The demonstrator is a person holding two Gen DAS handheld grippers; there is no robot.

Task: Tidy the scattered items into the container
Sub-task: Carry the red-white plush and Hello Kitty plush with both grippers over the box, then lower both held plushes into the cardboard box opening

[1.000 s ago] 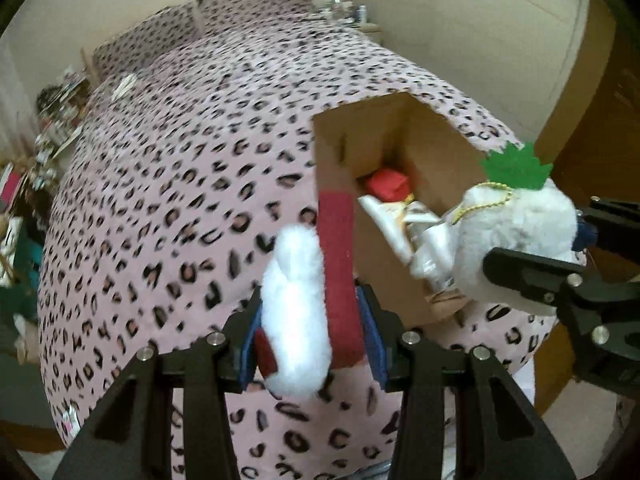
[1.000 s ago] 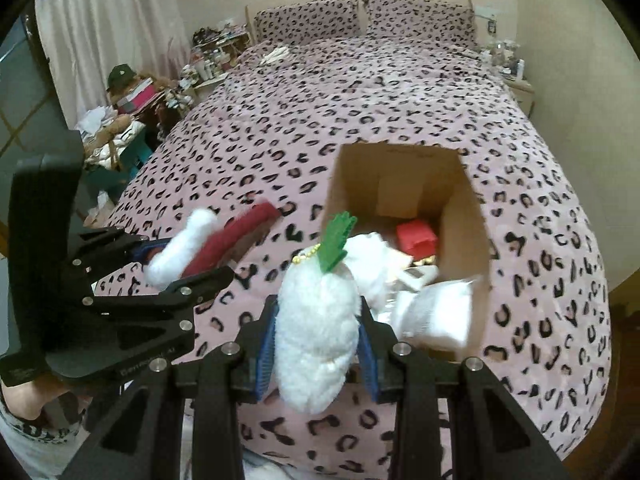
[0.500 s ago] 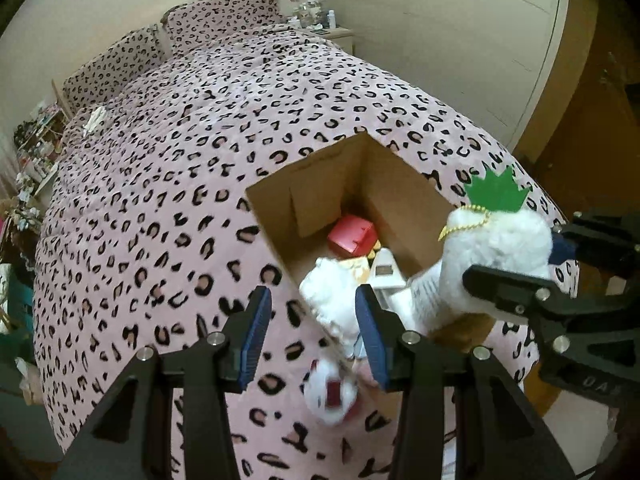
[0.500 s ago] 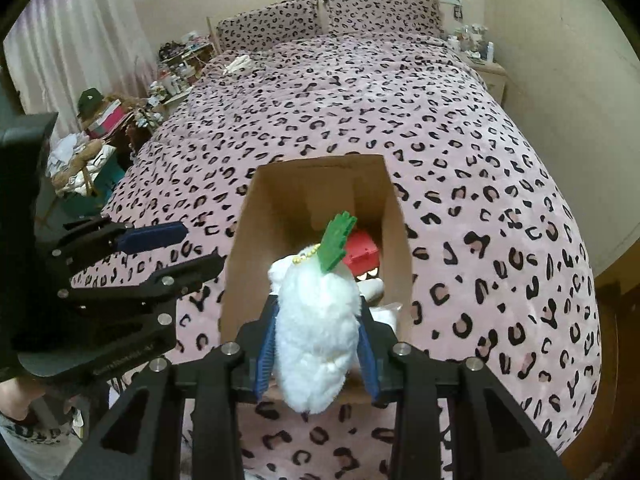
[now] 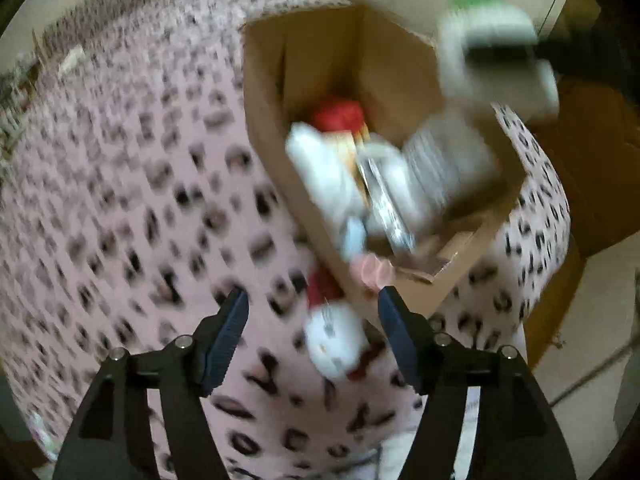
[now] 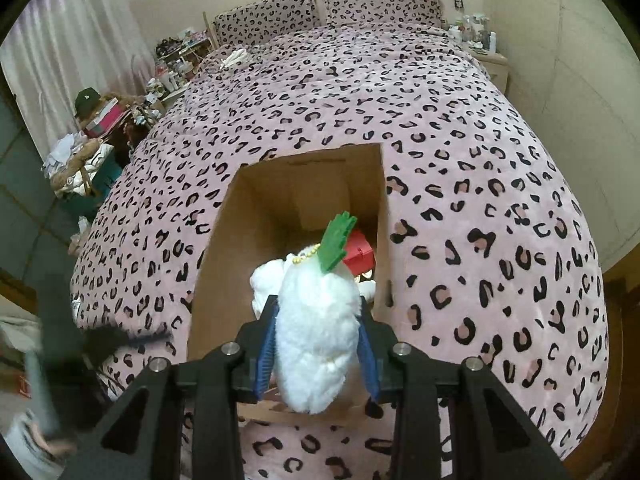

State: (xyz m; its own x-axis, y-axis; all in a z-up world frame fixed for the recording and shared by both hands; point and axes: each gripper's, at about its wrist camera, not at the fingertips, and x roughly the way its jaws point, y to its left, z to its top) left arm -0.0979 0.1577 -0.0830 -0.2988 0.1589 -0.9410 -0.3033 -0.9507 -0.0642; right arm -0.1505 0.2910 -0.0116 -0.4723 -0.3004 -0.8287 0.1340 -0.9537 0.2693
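A cardboard box [image 6: 224, 240] stands open on the leopard-print bed and holds a red item [image 6: 360, 254] and white things. My right gripper [image 6: 318, 344] is shut on a white plush radish [image 6: 316, 332] with a green leaf top, held over the box's near edge. In the blurred left wrist view my left gripper [image 5: 314, 330] is open and empty beside the box [image 5: 288, 92]. A red and white plush item [image 5: 332, 332] lies on the bedspread between its fingers, outside the box's near corner. The radish [image 5: 492, 52] shows blurred at the top right.
The pink leopard bedspread [image 6: 460, 140] covers the whole bed, with two pillows [image 6: 320, 12] at the head. A cluttered side table [image 6: 104, 120] stands left of the bed and a nightstand [image 6: 484, 56] with bottles at the far right. The bed's foot edge lies just below the box.
My left gripper opened and let go of the red and white plush item, which dropped beside the box. It then swung back fast. My right gripper carried the radish over the box.
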